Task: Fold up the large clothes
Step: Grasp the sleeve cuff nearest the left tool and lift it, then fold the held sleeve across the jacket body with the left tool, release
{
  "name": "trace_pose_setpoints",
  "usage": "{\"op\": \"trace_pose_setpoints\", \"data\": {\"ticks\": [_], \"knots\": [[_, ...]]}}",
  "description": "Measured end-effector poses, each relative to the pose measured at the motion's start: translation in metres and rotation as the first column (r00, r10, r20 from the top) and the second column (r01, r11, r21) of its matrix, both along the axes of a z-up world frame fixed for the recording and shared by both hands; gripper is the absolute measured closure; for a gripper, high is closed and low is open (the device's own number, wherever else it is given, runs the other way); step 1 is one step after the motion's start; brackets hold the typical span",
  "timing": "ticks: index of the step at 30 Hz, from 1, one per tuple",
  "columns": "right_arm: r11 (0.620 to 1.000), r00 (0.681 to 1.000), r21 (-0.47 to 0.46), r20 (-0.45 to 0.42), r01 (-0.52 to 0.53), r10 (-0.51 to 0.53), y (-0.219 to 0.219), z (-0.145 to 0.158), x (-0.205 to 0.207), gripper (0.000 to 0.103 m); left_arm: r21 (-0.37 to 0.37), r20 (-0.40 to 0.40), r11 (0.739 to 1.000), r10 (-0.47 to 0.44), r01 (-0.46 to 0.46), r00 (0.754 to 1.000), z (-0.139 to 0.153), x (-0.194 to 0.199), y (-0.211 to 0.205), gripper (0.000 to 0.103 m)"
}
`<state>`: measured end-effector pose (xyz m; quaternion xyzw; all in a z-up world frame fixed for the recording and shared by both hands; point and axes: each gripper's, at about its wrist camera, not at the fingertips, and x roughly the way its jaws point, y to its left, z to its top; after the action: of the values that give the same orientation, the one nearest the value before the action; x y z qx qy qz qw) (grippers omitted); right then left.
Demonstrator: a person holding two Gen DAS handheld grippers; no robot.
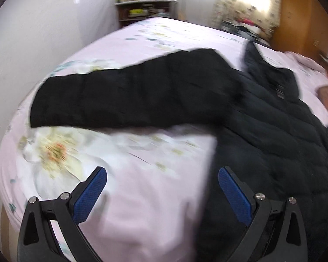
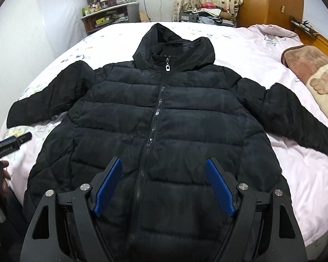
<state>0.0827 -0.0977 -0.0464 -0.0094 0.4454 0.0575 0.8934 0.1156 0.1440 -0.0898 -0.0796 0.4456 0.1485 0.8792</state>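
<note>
Left gripper spread wide, blue pads empty, hovering over bare pink floral bedsheet near the bed's edge. Left wrist view is motion-blurred. Black puffer jacket lies to the gripper's right, its sleeve stretched flat across the sheet ahead, cuff end toward the wall. Nothing gripped. White wall close on the left, cluttered shelf and bright curtained window at the far end, wooden wardrobe far right.

Right wrist view: right gripper also wide apart and empty, poised above the jacket's lower front, straddling the zipper line, not clearly touching the fabric. Jacket lies face up, zipped, hood toward the far end, both sleeves spread out to the sides. The left gripper with a bit of the hand shows at the left edge near the hem. Brown pillow at the headboard side, right.

Judgement: folding has not begun; first likely step is bringing a sleeve in over the chest. To do it well, pinch the sleeve near the cuff through both layers, lift just enough to clear the puffy body, lay it across flat, and keep the body from dragging on the sheet. Padded fabric will spring back, so press it down.
</note>
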Motion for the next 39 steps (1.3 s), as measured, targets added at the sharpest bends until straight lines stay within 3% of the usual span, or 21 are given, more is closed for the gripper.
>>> {"op": "trace_pose_setpoints", "data": {"ticks": [5,10,19,21,23,25,28,32,39], "knots": [[1.000,1.000,-0.015,-0.021,0.003,-0.003,0.004,-0.011,0.023,0.025,-0.007,-0.008,0.994,0.111,-0.111,0.994,-0.018,0.016,0.058,0.000],[0.999,0.999,-0.029,-0.043,0.016,-0.018,0.003,-0.022,0.039,0.025,-0.031,-0.016,0.970,0.242,-0.243,0.970,-0.033,0.020,0.110,0.000],[0.997,0.995,-0.047,-0.073,0.058,-0.061,-0.009,-0.037,0.055,0.025,-0.038,0.086,0.939,0.344,-0.342,0.935,-0.037,0.028,0.155,0.001],[0.997,0.994,-0.046,-0.082,0.067,-0.071,-0.012,-0.040,0.055,0.025,-0.025,0.085,0.935,0.356,-0.355,0.931,-0.037,0.032,0.159,0.014],[0.996,0.993,-0.049,-0.086,0.075,-0.079,-0.014,-0.040,0.054,0.025,-0.003,0.076,0.939,0.343,-0.344,0.936,-0.033,0.039,0.161,0.058],[0.995,0.992,-0.055,-0.087,0.082,-0.086,-0.016,-0.040,0.052,0.025,-0.023,0.058,0.953,0.302,-0.301,0.951,-0.025,0.043,0.159,0.088],[0.993,0.990,-0.059,-0.092,0.100,-0.105,-0.021,-0.037,0.044,0.025,-0.026,0.077,0.968,0.253,-0.251,0.964,0.001,0.043,0.148,0.091],[0.994,0.991,-0.041,-0.079,0.104,-0.107,-0.027,-0.028,0.031,0.025,-0.077,0.164,0.982,0.183,-0.172,0.969,0.056,0.034,0.125,0.092],[0.995,0.995,-0.018,-0.030,0.098,-0.099,-0.043,-0.001,0.011,0.025,-0.106,0.286,0.994,-0.003,0.035,0.958,0.145,0.040,0.051,0.092]]}}
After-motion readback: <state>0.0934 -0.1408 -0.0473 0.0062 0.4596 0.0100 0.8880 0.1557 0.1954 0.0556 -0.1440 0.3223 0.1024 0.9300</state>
